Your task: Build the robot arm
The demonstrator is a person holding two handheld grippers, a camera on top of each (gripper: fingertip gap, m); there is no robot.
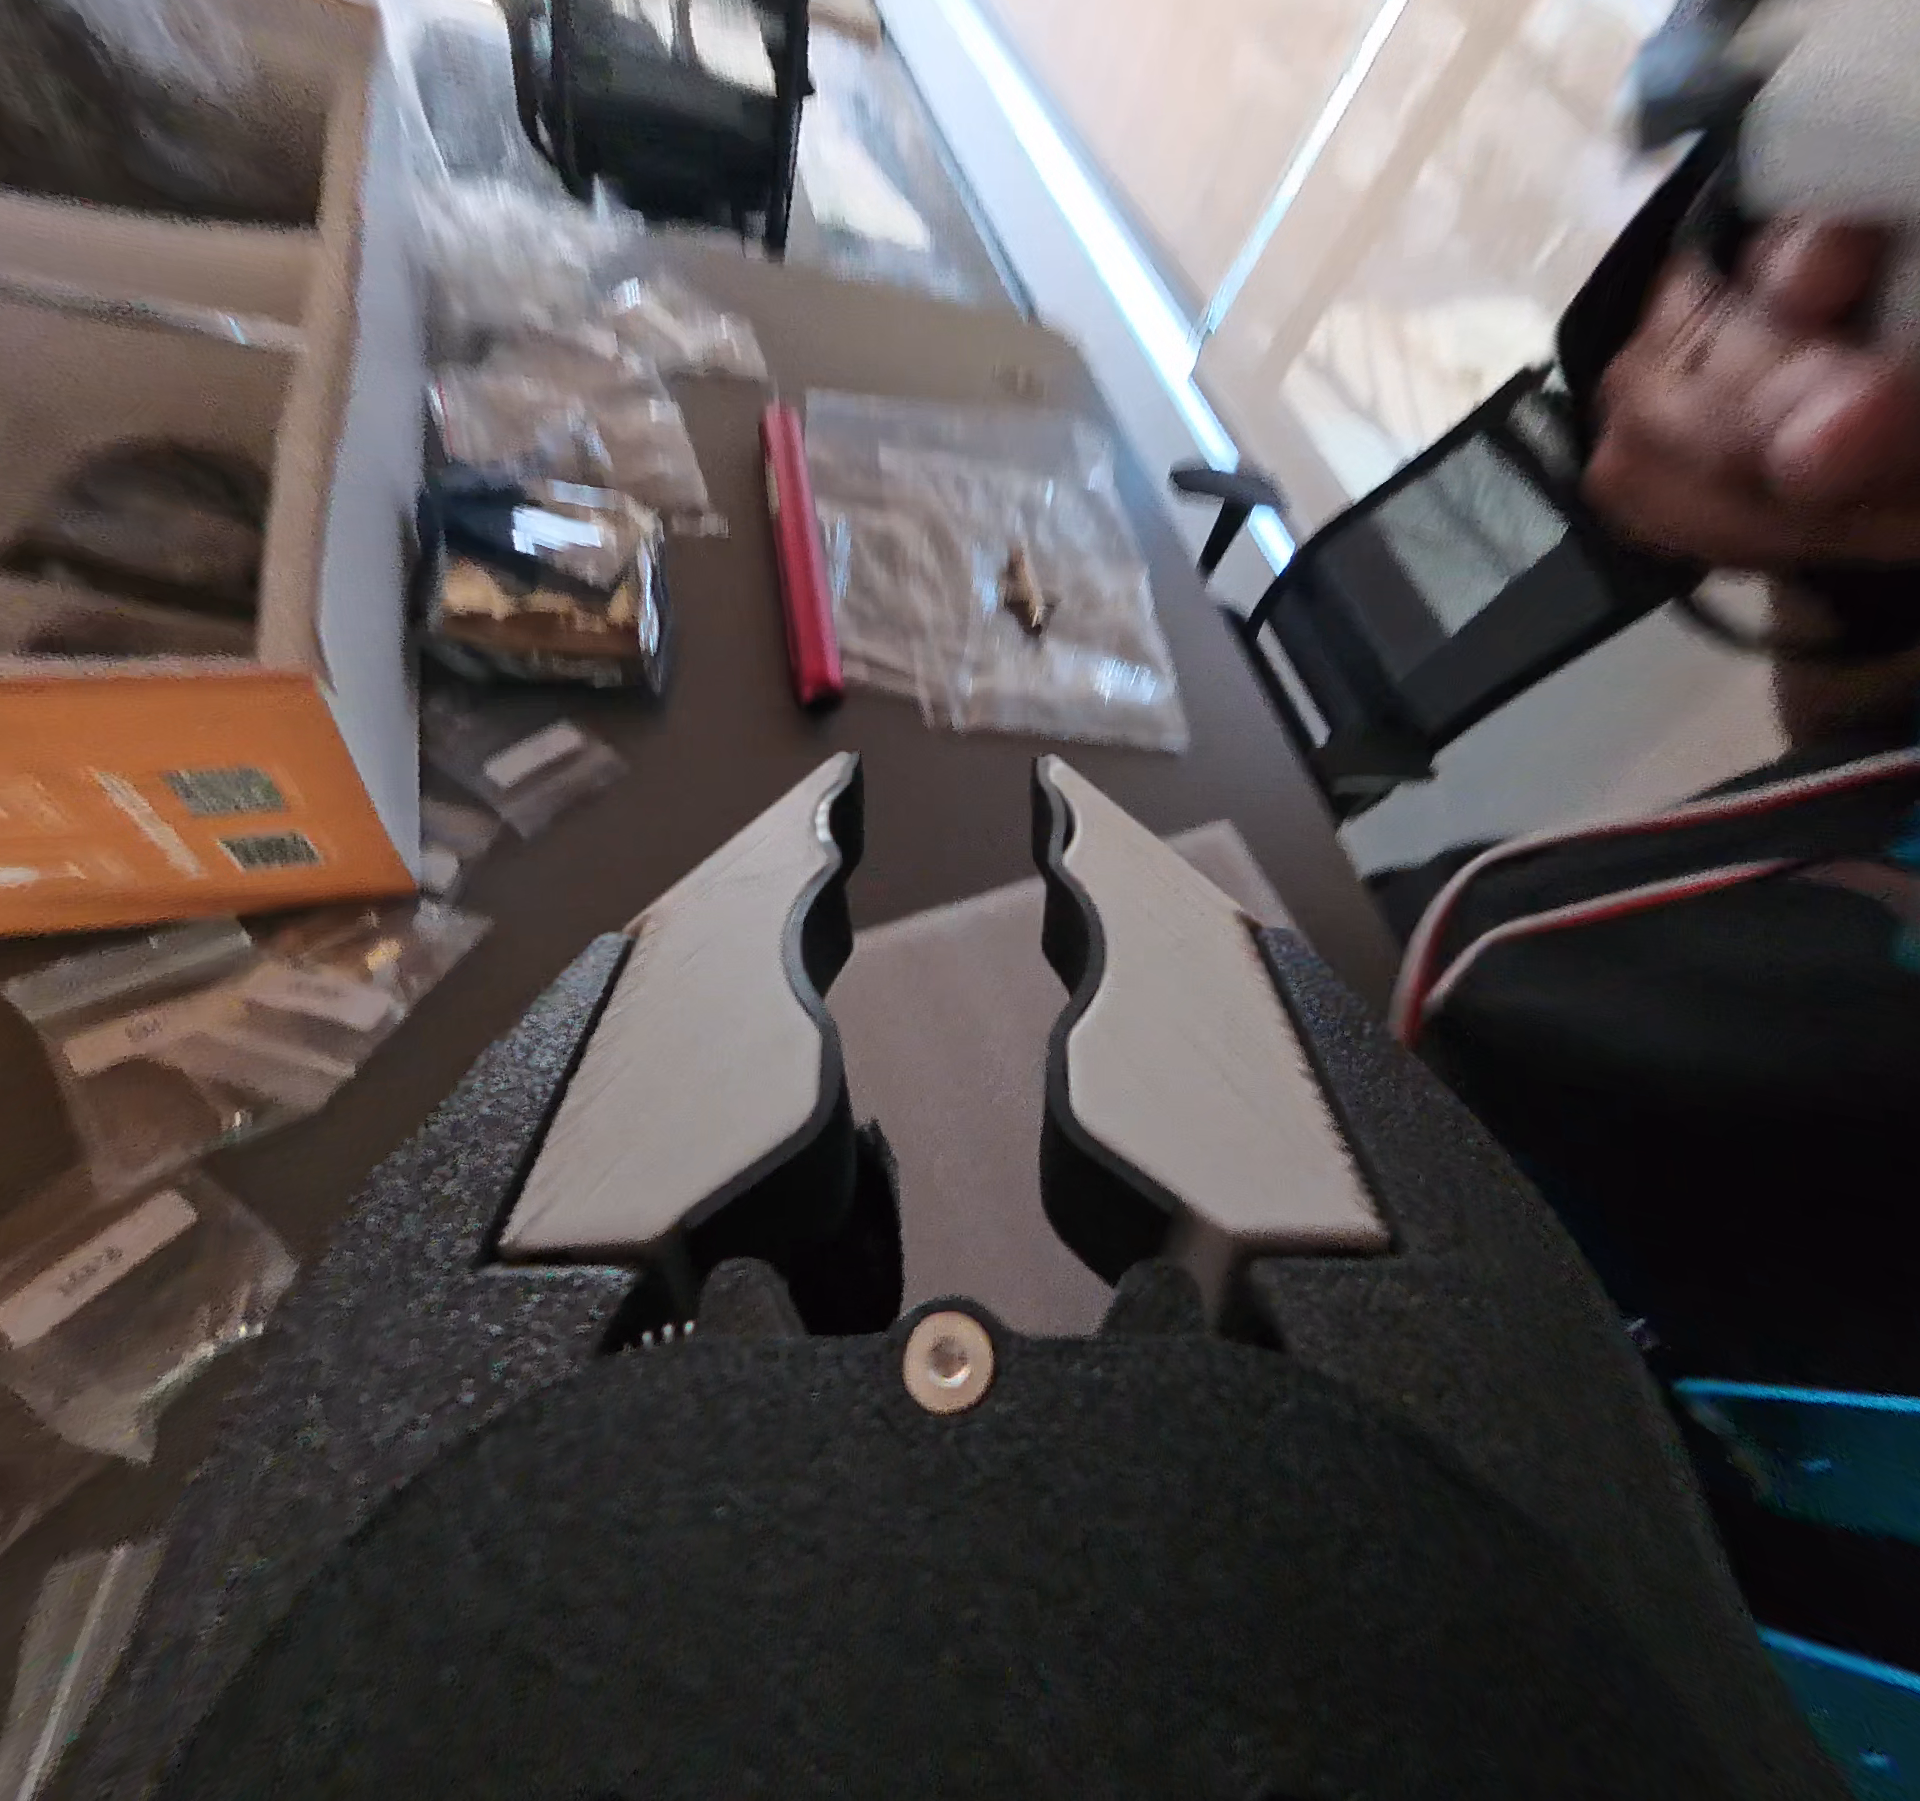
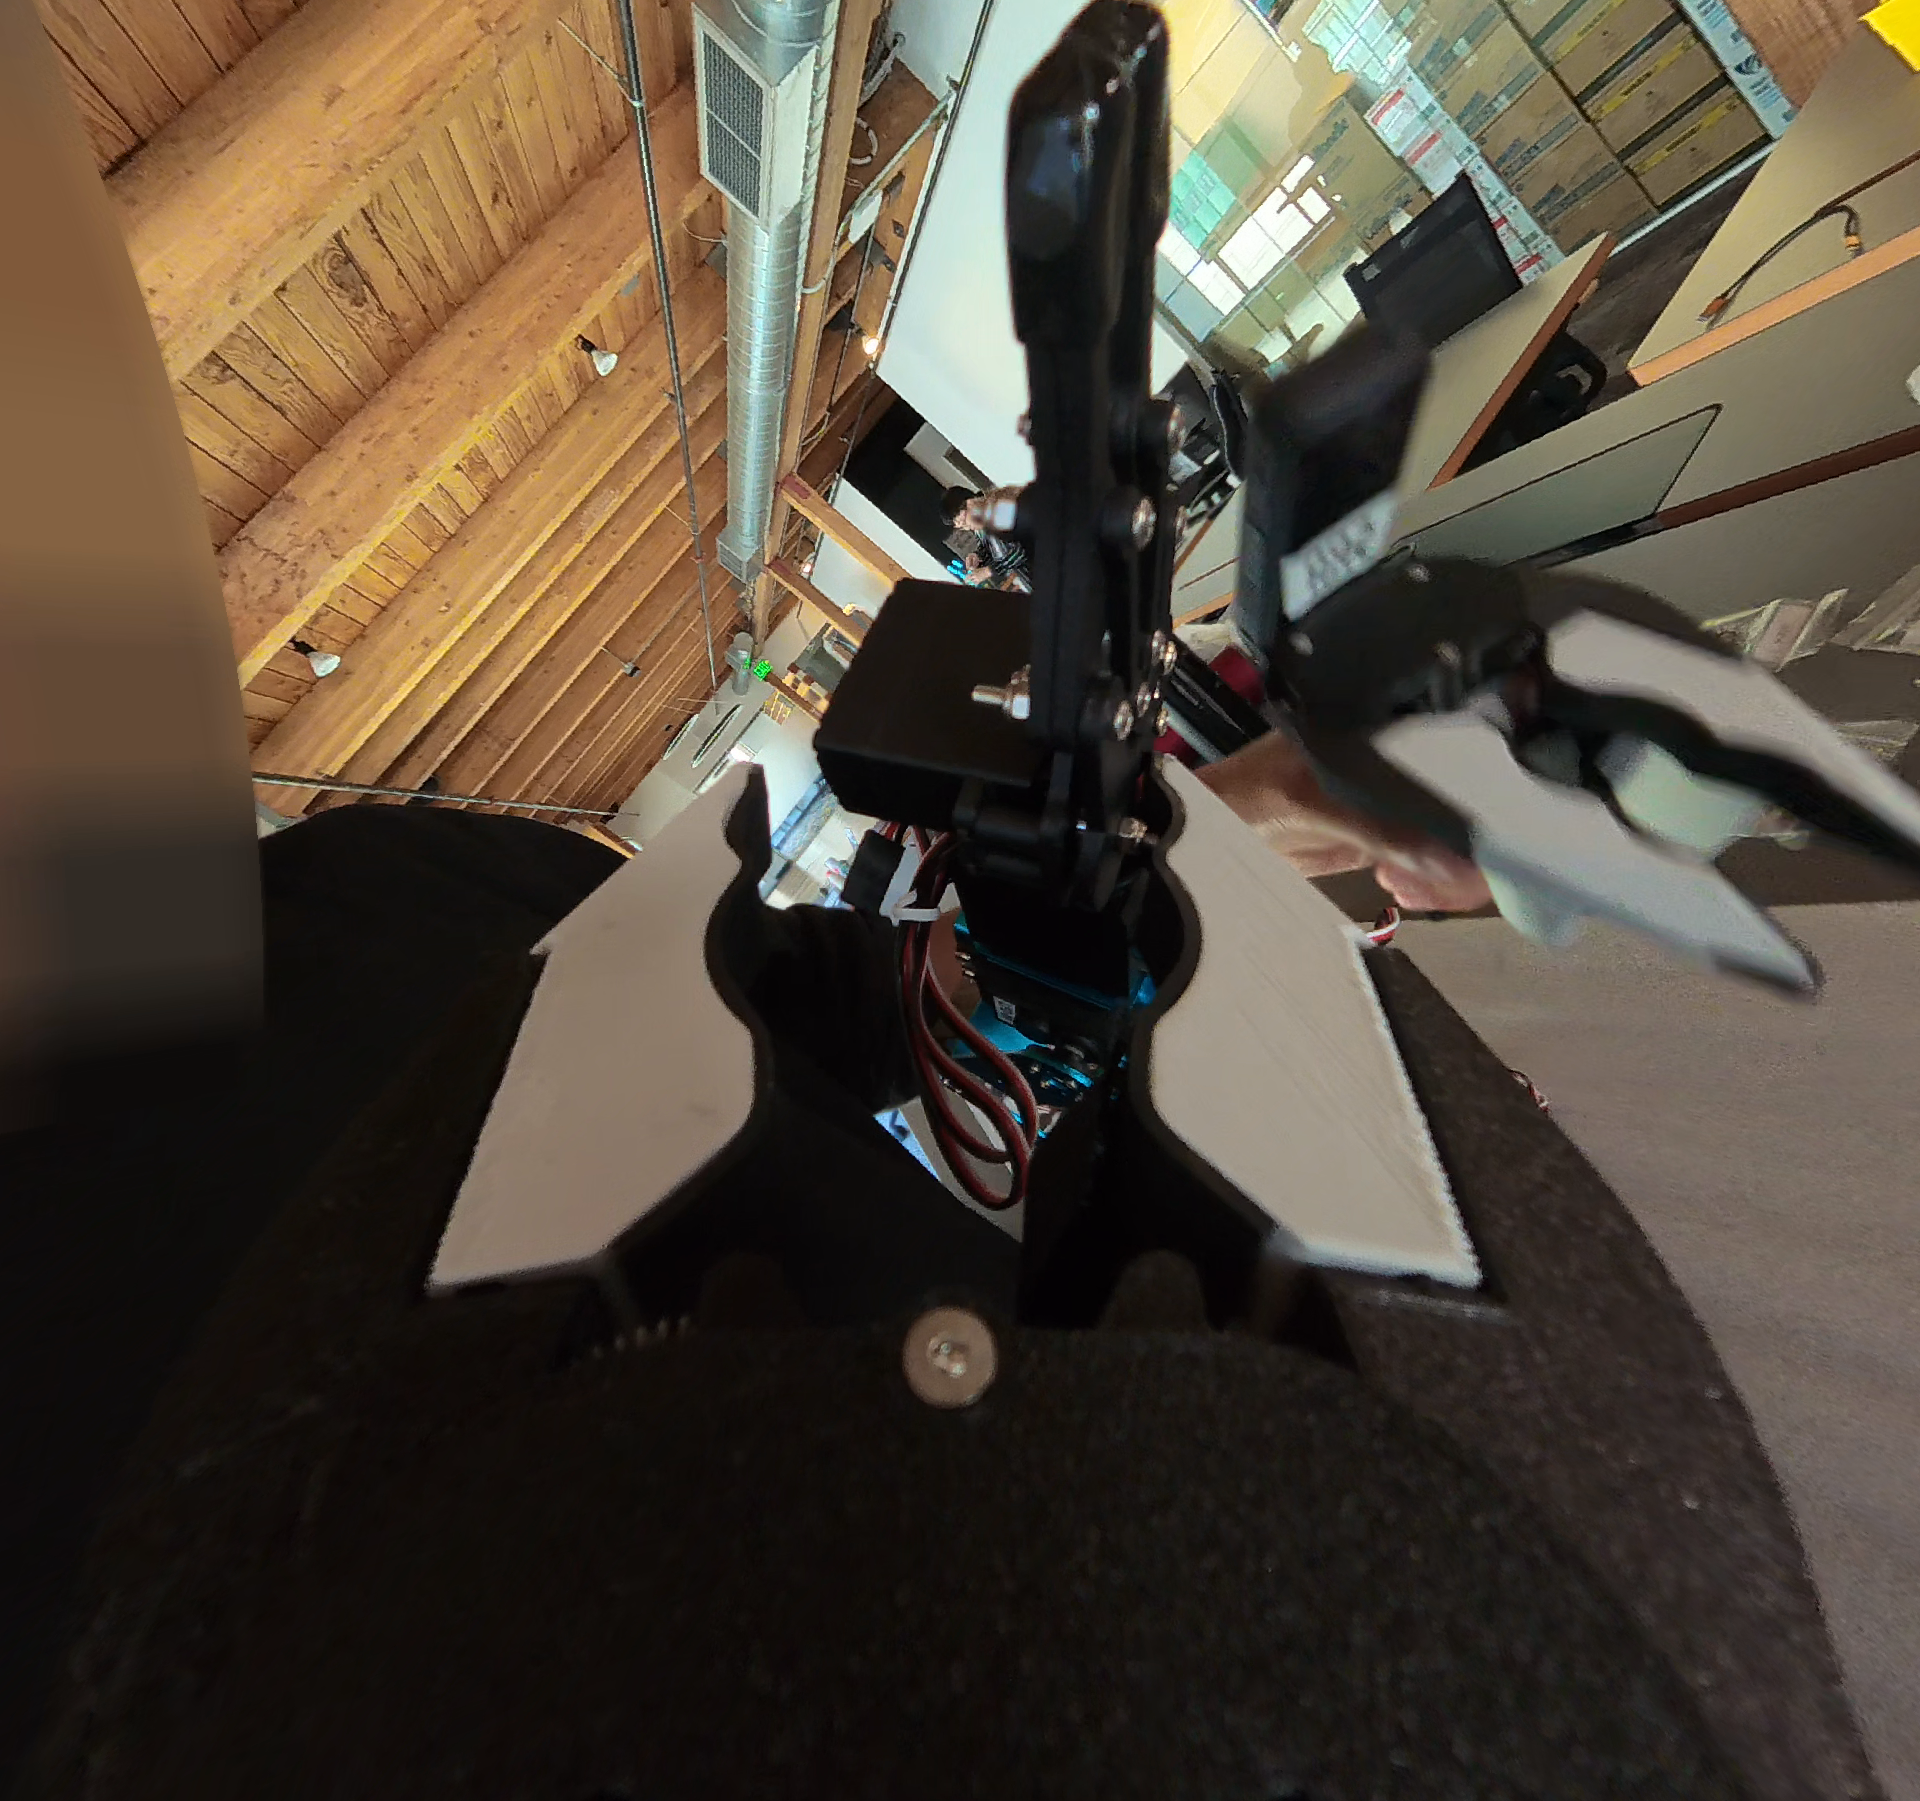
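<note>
My left gripper (image 1: 951, 775) is open and empty, a little above a dark table (image 1: 727, 816) and over a grey pad (image 1: 935, 1024). A red tube (image 1: 798, 556) lies ahead of it beside clear bags (image 1: 997, 556) of small parts. My right gripper (image 2: 961, 795) points up towards a wooden ceiling and is shut on a small black robot arm assembly (image 2: 1091, 401) with a blue servo base (image 2: 1049, 982) and red and black wires (image 2: 966, 1107). The left gripper also shows in the right wrist view (image 2: 1787, 868), held by a hand (image 2: 1351, 816) just right of the assembly.
An orange box (image 1: 156, 795) and a white open box (image 1: 353, 401) stand at the left, with several labelled plastic bags (image 1: 156, 1076) near them. Black chairs (image 1: 1455, 556) stand along the table's right edge. A person with a headset (image 1: 1766, 401) is close on the right.
</note>
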